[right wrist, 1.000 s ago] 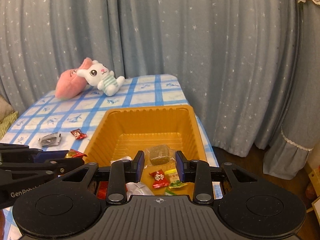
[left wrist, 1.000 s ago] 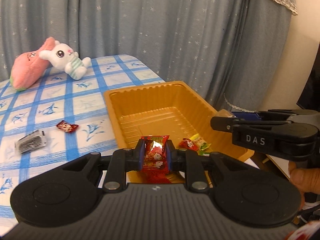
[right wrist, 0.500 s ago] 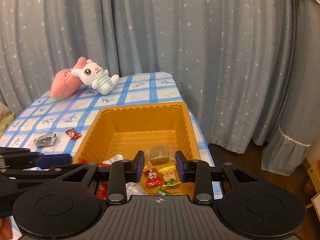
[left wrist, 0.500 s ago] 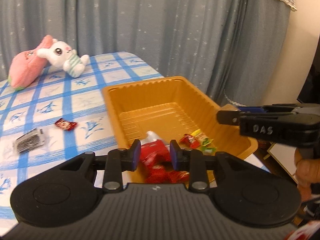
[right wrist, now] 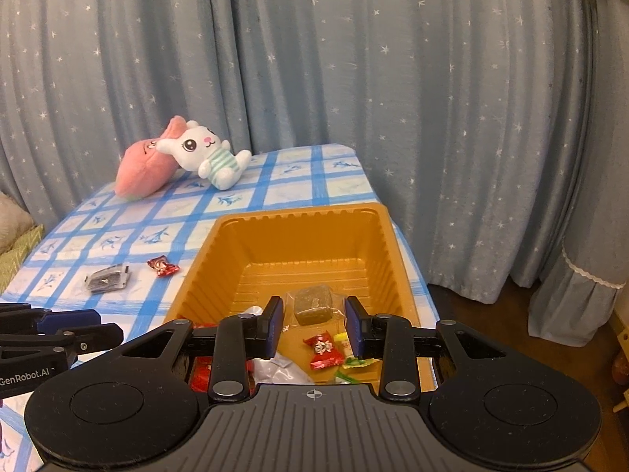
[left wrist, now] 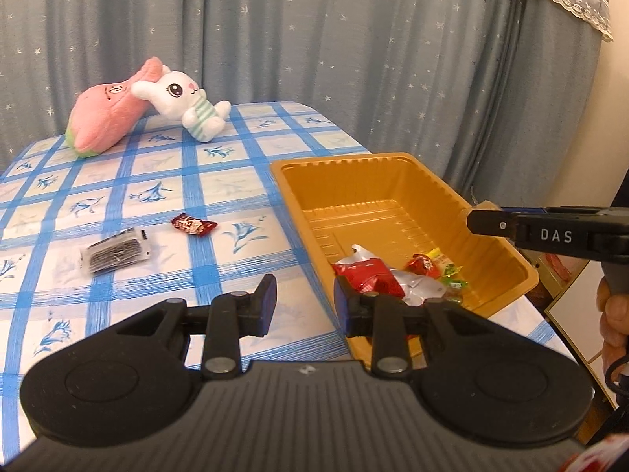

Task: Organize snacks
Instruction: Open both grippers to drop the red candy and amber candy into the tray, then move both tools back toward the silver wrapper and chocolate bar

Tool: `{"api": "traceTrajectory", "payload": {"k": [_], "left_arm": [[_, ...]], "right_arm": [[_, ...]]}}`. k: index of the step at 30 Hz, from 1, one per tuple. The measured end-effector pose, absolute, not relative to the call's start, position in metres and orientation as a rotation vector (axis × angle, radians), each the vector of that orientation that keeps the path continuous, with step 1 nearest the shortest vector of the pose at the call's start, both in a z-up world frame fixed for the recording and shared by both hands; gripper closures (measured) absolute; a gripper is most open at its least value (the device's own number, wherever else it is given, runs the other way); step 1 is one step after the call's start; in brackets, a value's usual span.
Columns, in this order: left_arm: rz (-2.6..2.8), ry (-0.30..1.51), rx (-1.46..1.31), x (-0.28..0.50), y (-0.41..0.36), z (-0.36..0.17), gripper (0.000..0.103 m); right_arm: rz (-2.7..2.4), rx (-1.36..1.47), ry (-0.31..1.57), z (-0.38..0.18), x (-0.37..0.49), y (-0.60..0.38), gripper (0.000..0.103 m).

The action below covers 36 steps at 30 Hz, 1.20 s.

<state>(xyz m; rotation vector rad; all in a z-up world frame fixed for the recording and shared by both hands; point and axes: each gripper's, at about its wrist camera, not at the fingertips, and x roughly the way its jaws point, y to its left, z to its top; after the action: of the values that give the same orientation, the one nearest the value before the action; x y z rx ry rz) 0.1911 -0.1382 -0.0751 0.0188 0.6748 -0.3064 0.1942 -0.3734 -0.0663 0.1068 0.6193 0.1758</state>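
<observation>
Warm indoor light, soft shadows; fisheye bending at dark-vignetted corners; both views sharp

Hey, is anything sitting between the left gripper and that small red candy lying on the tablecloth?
Nothing visible. From the left gripper, whose fingers are empty, only bare checked tablecloth lies before the red candy. The silver packet sits off to its left, and the orange tray to its right.

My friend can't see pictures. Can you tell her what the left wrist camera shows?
The left tool hangs open and empty over a blue checked tablecloth, beside an orange tray holding wrapped snacks. A red candy and a silver packet lie outside the tray; two plush toys sit behind.
</observation>
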Motion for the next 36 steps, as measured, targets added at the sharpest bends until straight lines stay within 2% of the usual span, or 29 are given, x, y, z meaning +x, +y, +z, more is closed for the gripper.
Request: {"api": "traceTrajectory", "payload": {"k": [1, 2, 3, 4, 5, 27, 36], "left_arm": [[-0.303, 0.674, 0.016, 0.19, -0.137, -0.075, 0.073], [-0.3, 0.674, 0.016, 0.19, -0.136, -0.074, 0.07], [-0.297, 0.674, 0.018, 0.19, -0.134, -0.074, 0.068], [-0.295, 0.673, 0.02, 0.189, -0.133, -0.074, 0.065], [-0.291, 0.673, 0.021, 0.189, -0.133, -0.074, 0.061], [-0.231, 0.665, 0.027, 0.184, -0.111, -0.071, 0.053], [-0.195, 0.652, 0.043, 0.184, -0.087, -0.067, 0.045]], "right_arm": [[0.186, 0.112, 0.618, -0.066, 0.194, -0.373, 0.069], [0.198, 0.118, 0.621, -0.067, 0.195, -0.372, 0.06], [0.198, 0.123, 0.627, -0.068, 0.196, -0.372, 0.043], [0.193, 0.128, 0.629, -0.068, 0.196, -0.371, 0.035], [0.188, 0.13, 0.625, -0.068, 0.196, -0.371, 0.031], [0.17, 0.083, 0.639, -0.07, 0.192, -0.365, 0.031], [0.168, 0.072, 0.639, -0.07, 0.193, -0.365, 0.031]]}}
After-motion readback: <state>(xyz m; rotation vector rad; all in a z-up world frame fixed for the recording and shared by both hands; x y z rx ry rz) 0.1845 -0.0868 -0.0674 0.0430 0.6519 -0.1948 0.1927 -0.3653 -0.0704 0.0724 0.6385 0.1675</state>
